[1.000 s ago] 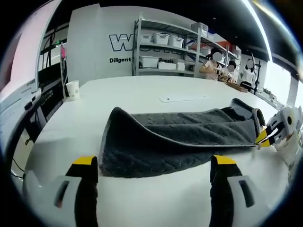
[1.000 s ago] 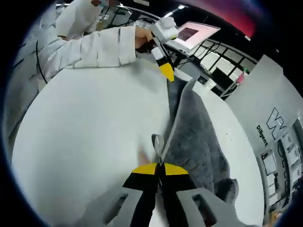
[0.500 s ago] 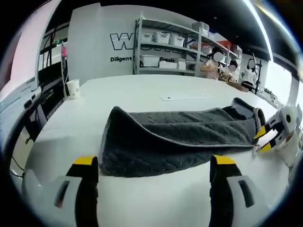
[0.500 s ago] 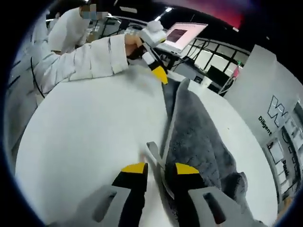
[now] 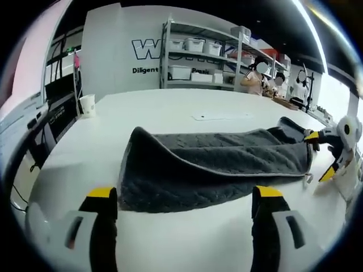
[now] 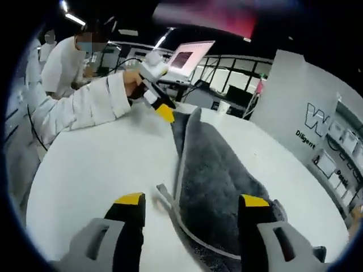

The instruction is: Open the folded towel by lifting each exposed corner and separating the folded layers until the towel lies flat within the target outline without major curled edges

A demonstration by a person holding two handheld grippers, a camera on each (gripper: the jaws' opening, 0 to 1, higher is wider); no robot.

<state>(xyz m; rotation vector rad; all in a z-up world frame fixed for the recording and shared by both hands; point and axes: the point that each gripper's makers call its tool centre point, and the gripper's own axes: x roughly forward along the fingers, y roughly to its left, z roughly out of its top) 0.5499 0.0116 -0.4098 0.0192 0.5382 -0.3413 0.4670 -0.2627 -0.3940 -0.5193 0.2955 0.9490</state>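
The dark grey towel (image 5: 215, 170) lies folded lengthwise on my white desk (image 5: 170, 113), a long band with its upper layer curling up in a raised lip at one end. In the left gripper view that raised end sits just ahead of my left tongs (image 5: 184, 204), whose jaws stand wide apart and hold nothing, one on either side of the towel's near edge. At the far end of the towel my right tongs (image 5: 320, 156) come in from the right, jaws spread, beside the towel's end.

In the right gripper view my right tongs (image 6: 191, 199) are wide open and empty, straddling the towel's (image 6: 215, 181) pale edge trim (image 6: 170, 201). My left tongs (image 6: 161, 107) sit at the towel's other end, held in my hand (image 6: 135, 82) with its white sleeve (image 6: 85, 107).

Towards the desk's far edge sit a paper cup (image 5: 87, 106) and a flat white sheet (image 5: 221, 117). Beyond stand shelves with bins (image 5: 198, 59).
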